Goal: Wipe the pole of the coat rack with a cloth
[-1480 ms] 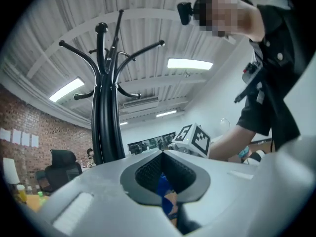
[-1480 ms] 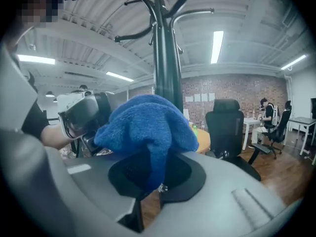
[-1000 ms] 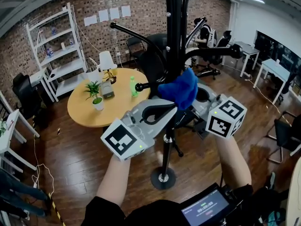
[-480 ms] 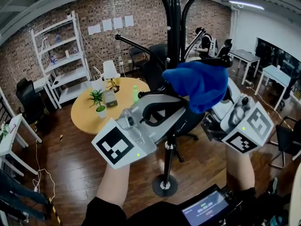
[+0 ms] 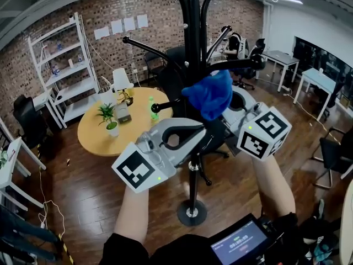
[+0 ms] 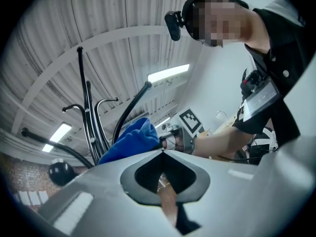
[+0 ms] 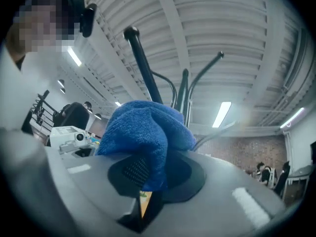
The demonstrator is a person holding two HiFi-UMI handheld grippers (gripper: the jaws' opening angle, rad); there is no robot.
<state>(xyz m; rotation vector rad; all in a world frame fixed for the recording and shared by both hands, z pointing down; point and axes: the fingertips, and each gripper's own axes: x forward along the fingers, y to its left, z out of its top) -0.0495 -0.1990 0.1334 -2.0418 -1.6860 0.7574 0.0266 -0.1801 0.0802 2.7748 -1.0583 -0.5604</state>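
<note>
Now, right tool (image 5: 223,107) clamped on blue cloth (image 5: 209,94) beside the coat rack pole (image 5: 192,37), left tool (image 5: 199,130) jaws together, empty

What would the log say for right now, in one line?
right gripper: shut on blue cloth | left gripper: shut, empty | blue cloth: beside coat rack pole, contact unclear

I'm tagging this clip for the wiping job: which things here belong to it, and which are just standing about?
Job: blue cloth, clamped in the right gripper; coat rack pole; left gripper, shut and empty.
Standing about: round table, potted plant, green bottle, white shelf.
</note>
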